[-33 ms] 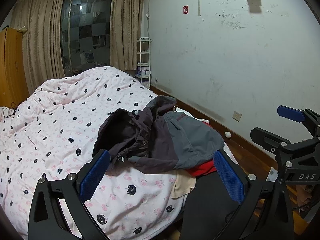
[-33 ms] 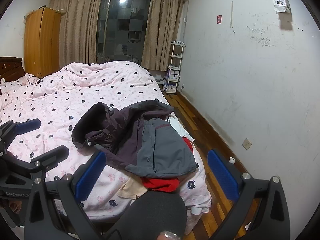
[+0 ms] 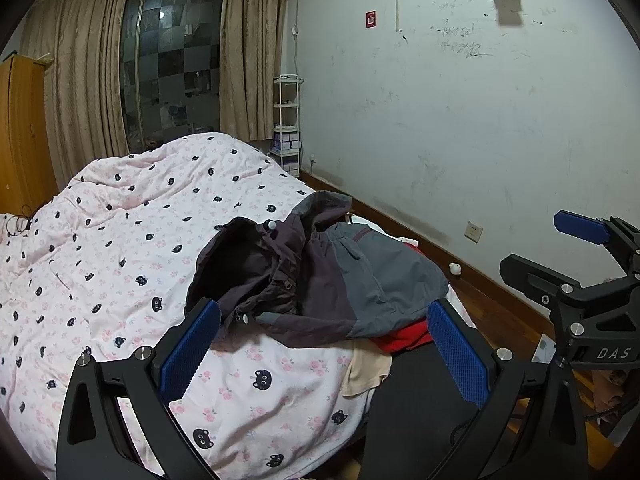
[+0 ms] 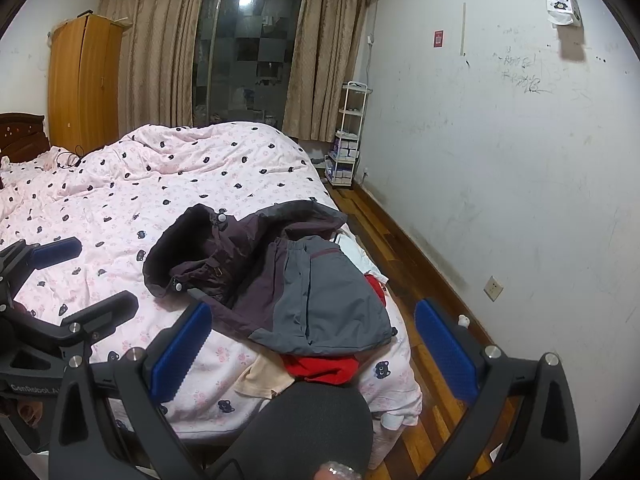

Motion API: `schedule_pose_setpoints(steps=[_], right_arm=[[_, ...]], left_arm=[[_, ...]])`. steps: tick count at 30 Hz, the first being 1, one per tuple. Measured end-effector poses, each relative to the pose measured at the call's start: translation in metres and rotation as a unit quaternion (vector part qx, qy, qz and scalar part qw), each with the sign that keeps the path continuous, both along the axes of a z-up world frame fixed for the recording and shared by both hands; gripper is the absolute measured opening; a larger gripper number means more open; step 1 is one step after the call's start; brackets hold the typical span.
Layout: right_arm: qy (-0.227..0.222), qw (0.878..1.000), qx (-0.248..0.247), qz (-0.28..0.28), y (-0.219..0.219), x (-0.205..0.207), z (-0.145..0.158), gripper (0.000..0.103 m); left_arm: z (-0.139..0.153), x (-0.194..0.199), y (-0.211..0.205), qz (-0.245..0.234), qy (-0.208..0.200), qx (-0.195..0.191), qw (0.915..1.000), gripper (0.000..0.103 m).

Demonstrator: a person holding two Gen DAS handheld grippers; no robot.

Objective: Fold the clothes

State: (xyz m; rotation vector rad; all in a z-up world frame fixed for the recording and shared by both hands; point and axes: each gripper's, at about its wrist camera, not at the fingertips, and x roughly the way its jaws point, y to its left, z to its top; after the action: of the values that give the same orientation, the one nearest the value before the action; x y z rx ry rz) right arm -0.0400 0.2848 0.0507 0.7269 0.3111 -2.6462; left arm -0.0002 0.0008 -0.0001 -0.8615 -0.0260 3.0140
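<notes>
A pile of clothes lies on the near corner of the bed (image 3: 120,248), close to the side by the wall. On top is a big jacket (image 3: 320,280), dark purple and gray, all bunched up with its hood open. Under it peek a red piece (image 4: 320,370) and a tan piece (image 4: 260,380), which hang a little over the bed's edge. The left claw (image 3: 324,356) is wide apart and holds nothing. The right claw (image 4: 312,352) is wide apart too and holds nothing. Both hang in the air in front of the pile and touch no cloth. I think they are held back and open like this so the person can look at the pile and pick a spot to grab. No folding looks done yet, since the jacket is in a heap. The pink blanket with little cat faces spreads far to the left and is bare there, so it looks like a good big place to lay the jacket flat. On the right there is only a thin strip of wood floor (image 4: 400,264) between the bed and the wall (image 4: 500,180), so cloth pulled that way might slip off. A dark round thing (image 4: 312,428) sits low, right in front of the claws; I cannot tell what it is.
</notes>
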Motion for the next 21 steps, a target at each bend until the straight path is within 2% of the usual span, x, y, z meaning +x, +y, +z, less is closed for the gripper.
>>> schedule_pose_setpoints(steps=[7,21], right_arm=[[-0.004,1.0,0.0,0.003,-0.0009,-0.0017,-0.0007,0.103],[-0.004,1.0,0.005,0.007,-0.0042,-0.003,-0.0021,0.103]], left_arm=[[-0.0007,-0.0009,0.0041,0.004,0.006,-0.014,0.9999,0.102],[0.0008,-0.0024,-0.0037,0.007,0.0,-0.006,1.0,0.102]])
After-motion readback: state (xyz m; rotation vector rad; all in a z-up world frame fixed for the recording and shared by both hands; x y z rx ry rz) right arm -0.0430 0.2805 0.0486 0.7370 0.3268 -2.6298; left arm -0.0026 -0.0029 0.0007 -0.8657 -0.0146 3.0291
